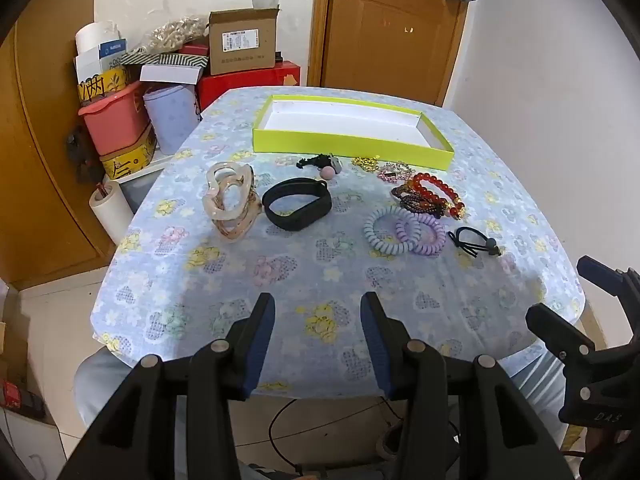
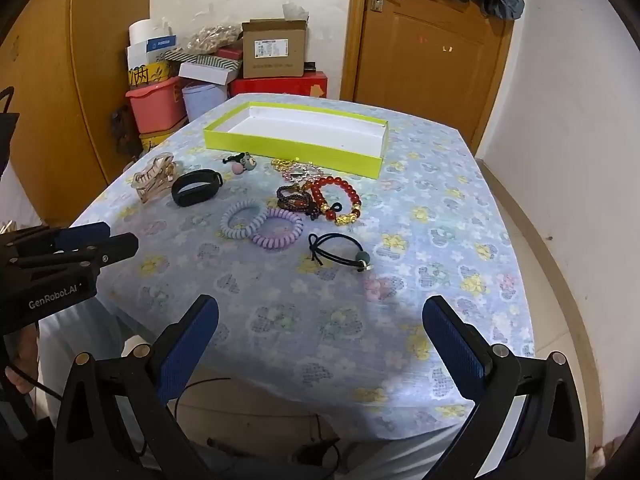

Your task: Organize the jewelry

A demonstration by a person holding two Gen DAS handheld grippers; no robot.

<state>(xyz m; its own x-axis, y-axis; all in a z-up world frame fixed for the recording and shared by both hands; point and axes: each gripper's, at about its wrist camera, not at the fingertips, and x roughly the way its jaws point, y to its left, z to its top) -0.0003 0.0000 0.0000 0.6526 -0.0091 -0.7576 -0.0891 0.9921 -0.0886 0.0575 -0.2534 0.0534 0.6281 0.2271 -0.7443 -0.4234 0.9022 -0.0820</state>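
A lime-green tray (image 1: 348, 146) (image 2: 288, 148) with a bare white inside lies at the far side of the table. In front of it lie a clear hair claw (image 1: 230, 200) (image 2: 154, 178), a black wristband (image 1: 298, 204) (image 2: 196, 187), a small charm hair tie (image 1: 322, 164) (image 2: 242, 162), gold and pink sparkly pieces (image 1: 384, 168) (image 2: 298, 170), red and dark bead bracelets (image 1: 434, 196) (image 2: 328, 200), two spiral hair ties (image 1: 404, 232) (image 2: 262, 228) and a black elastic tie (image 1: 476, 242) (image 2: 340, 254). My left gripper (image 1: 318, 344) is open and empty at the near table edge. My right gripper (image 2: 320, 344) is wide open and empty.
The table (image 1: 280, 272) has a blue floral cloth. Boxes, a pink bin and rolls (image 1: 120, 116) are stacked at the back left by the wall. A wooden door (image 1: 392, 28) stands behind. The right gripper shows at the right edge of the left wrist view (image 1: 592, 320).
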